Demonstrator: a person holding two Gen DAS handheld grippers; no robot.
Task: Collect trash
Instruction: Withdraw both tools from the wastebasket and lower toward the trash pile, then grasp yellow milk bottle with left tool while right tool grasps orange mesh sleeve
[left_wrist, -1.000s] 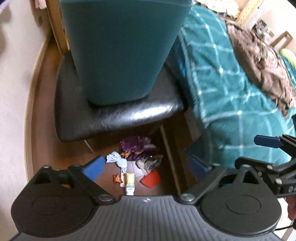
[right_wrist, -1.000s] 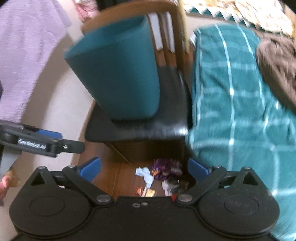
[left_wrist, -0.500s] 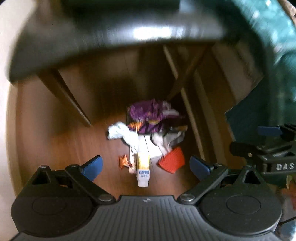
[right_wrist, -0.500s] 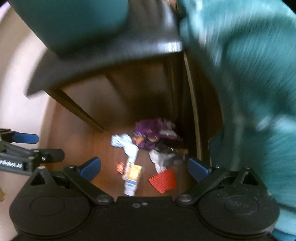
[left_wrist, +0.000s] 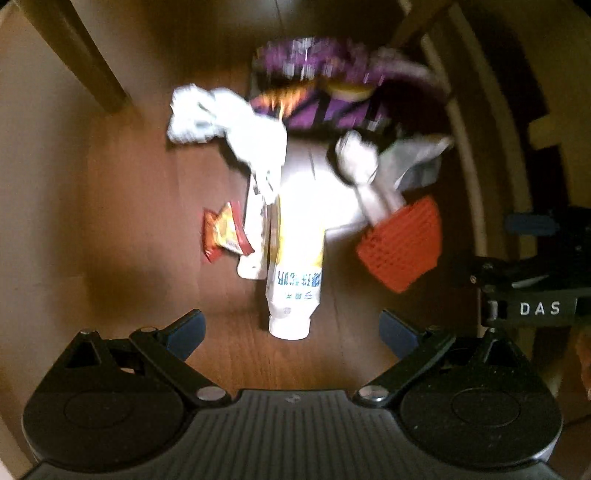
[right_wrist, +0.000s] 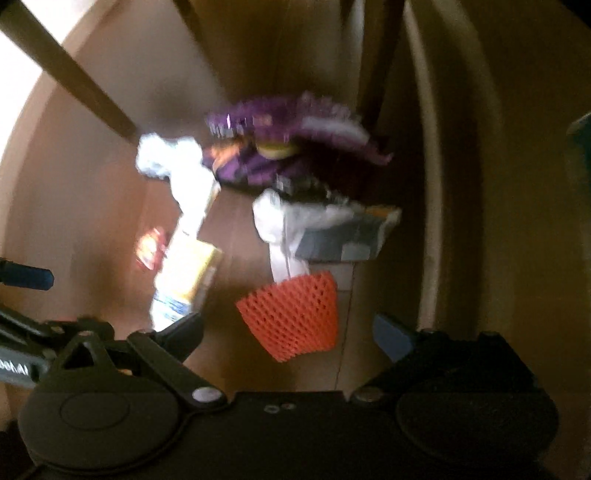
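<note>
Trash lies in a pile on the wood floor under a chair. A white and yellow tube (left_wrist: 295, 273) lies cap toward me, just beyond my open, empty left gripper (left_wrist: 291, 332). An orange-red mesh sleeve (right_wrist: 291, 314) lies just ahead of my open, empty right gripper (right_wrist: 288, 328); it also shows in the left wrist view (left_wrist: 402, 243). Behind them lie a purple snack bag (left_wrist: 325, 92), crumpled white paper (left_wrist: 229, 122), a small red wrapper (left_wrist: 223, 232) and a grey wrapper (right_wrist: 343, 236).
Dark chair legs (left_wrist: 77, 55) stand at the back left of the pile, and another chair leg (right_wrist: 384, 55) behind it. A pale wooden rail (right_wrist: 439, 184) runs along the right. The right gripper shows at the right edge of the left wrist view (left_wrist: 532, 258).
Both grippers have dropped from chair height, facing the teal bin, down under the seat and close to the trash on the floor. Both stay open.
</note>
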